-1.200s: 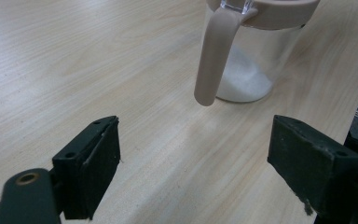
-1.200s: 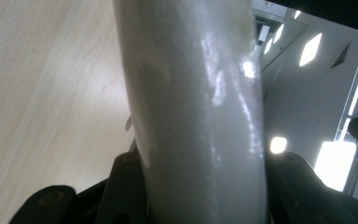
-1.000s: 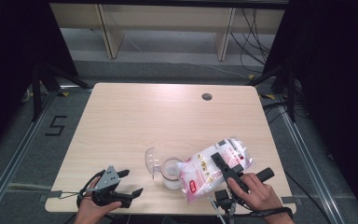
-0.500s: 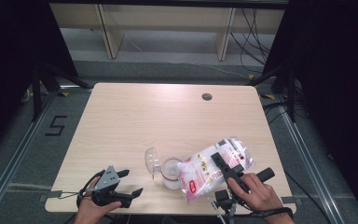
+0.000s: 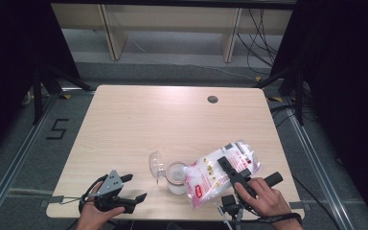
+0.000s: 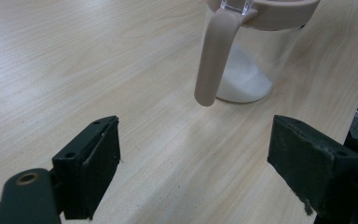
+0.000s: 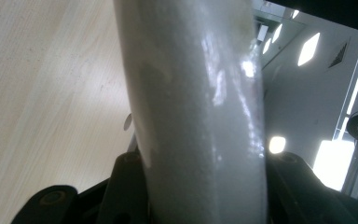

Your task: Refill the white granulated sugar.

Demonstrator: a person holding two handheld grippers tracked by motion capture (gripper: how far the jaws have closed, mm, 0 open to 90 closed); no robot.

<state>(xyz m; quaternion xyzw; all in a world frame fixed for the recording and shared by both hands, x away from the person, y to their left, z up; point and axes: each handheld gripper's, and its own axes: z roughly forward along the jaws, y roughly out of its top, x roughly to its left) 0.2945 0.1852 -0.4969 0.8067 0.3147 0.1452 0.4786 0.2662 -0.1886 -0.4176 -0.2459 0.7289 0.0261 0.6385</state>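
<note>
The right gripper (image 5: pixel 231 173) has its jaws clamped across the middle of a plastic bag (image 5: pixel 211 176) of white grains, the bag's body bulging between the two black jaws in the right gripper view (image 7: pixel 200 116). The bag is tilted, its lower corner over the mouth of a clear jar (image 5: pixel 176 176) standing near the front edge of the table (image 5: pixel 172 120). A grip at mid-body seems chosen so the hand can tip the bag and steer the open corner over the jar.

The jar already holds a low heap of white grains, visible through its wall in the left gripper view (image 6: pixel 244 70). Its clear lid (image 5: pixel 156 165) is flipped open to the left, clear of the bag, and a beige strap (image 6: pixel 212 60) hangs down its side.

The left gripper (image 5: pixel 124 189) rests near the table's front left, jaws spread wide with nothing between them, well apart from the jar. It probably waits there to steady the jar or close the lid.
</note>
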